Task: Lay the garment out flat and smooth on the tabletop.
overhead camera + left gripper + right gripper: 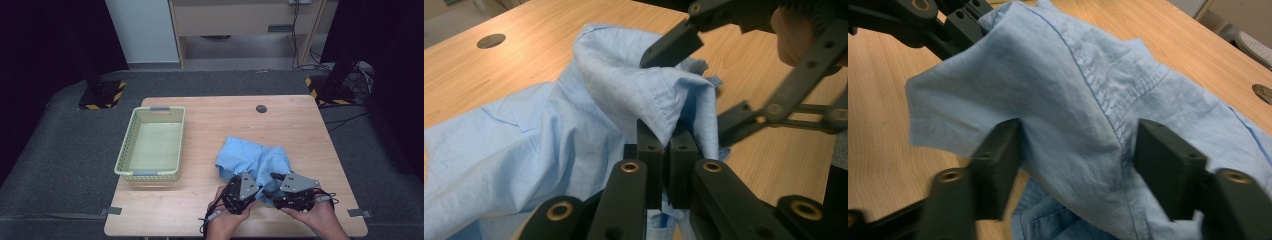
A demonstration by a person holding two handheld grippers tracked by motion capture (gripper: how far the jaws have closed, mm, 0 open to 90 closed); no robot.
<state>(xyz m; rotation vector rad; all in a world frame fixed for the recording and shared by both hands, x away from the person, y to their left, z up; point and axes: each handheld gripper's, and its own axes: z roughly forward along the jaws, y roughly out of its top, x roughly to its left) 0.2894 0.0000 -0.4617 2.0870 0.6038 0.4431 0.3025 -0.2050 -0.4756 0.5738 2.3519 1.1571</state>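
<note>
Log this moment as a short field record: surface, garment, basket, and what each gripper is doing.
surface: wooden table, round dark grommet near its far edge
garment: light blue shirt, crumpled, on the table's right half, near edge lifted
basket: pale green basket, left of the shirt, apart from it, nothing inside
left gripper: jaws shut on a fold of the shirt
right gripper: jaws apart, one on each side of a raised seam of the shirt, not pressing on it
hands: both at the table's near edge
</note>
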